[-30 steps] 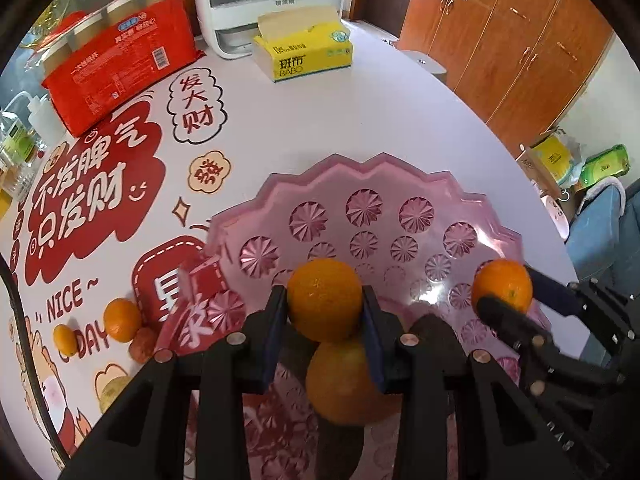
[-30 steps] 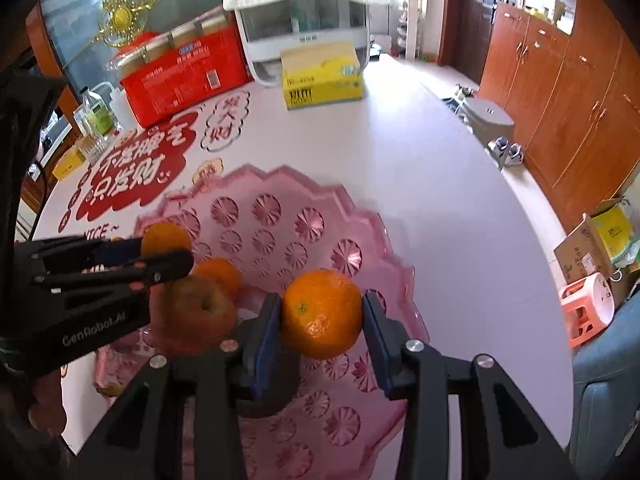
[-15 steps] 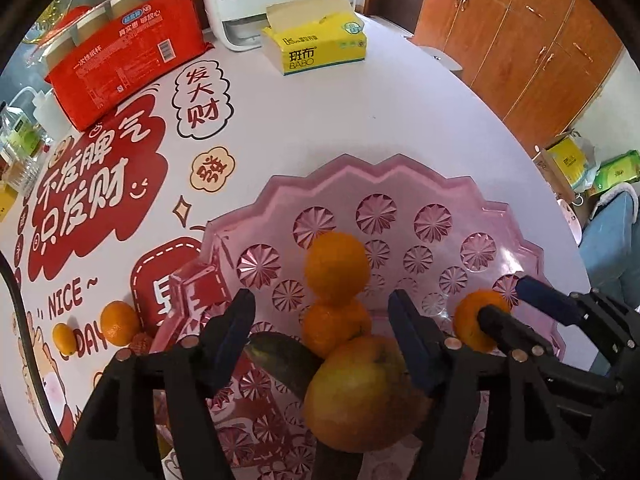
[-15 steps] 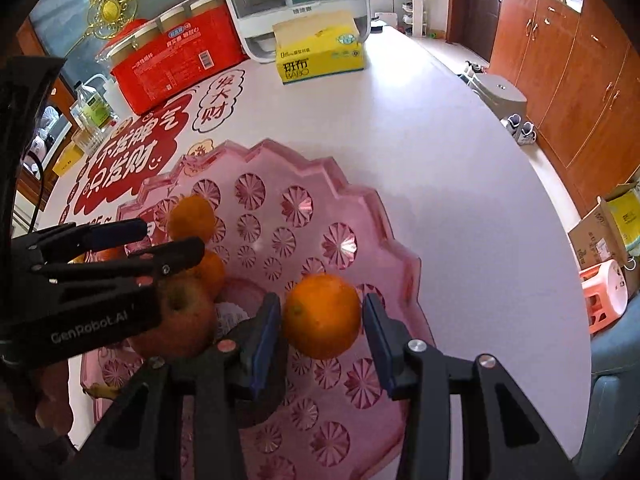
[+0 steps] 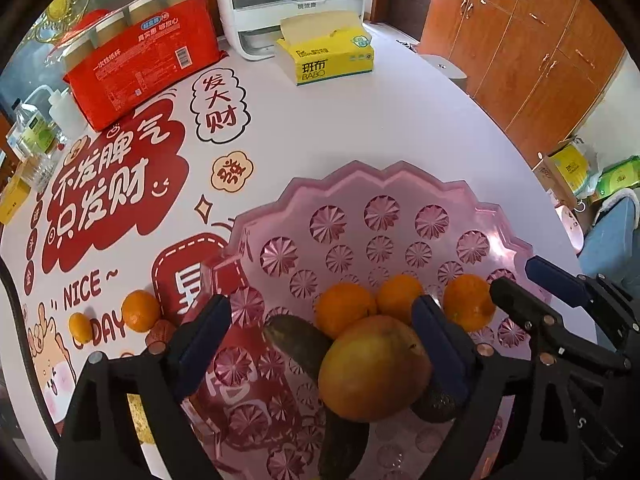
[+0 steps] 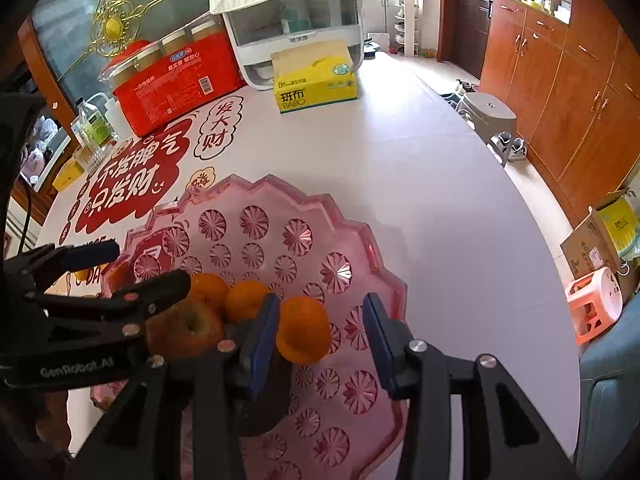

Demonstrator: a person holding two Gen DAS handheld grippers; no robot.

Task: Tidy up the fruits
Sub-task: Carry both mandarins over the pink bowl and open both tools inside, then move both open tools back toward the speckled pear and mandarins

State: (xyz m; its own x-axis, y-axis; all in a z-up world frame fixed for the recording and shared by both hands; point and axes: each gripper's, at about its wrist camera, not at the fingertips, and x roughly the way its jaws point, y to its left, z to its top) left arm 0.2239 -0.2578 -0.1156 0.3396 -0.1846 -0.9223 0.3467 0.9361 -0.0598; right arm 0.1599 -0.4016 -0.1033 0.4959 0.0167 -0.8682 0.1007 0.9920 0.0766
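Note:
A pink patterned tray (image 5: pixel 360 172) holds two oranges (image 5: pixel 346 308) side by side, a large yellow-red apple (image 5: pixel 374 368) and dark green fruit (image 5: pixel 296 344). My left gripper (image 5: pixel 320 340) hangs over them with its jaws opening wide; the fruit lies below them and no pad presses on it. In the right wrist view, my right gripper (image 6: pixel 320 332) hovers over the tray (image 6: pixel 256 188). A third orange (image 6: pixel 304 328) rests against its left pad, with a clear gap to the right pad. The left gripper (image 6: pixel 132 268) shows at the left, above the apple (image 6: pixel 184 332).
Three small loose fruits (image 5: pixel 140 310) lie on the printed tablecloth left of the tray. At the back stand a red pack of cups (image 5: pixel 140 64), a yellow tissue box (image 5: pixel 332 60) and a white appliance (image 5: pixel 292 8). Bottles (image 5: pixel 32 136) crowd the far left. The table edge curves along the right.
The left jaws spread and let go of their orange, which now lies in the tray beside another. The right gripper's orange is no longer squeezed and sits lower, against one pad only.

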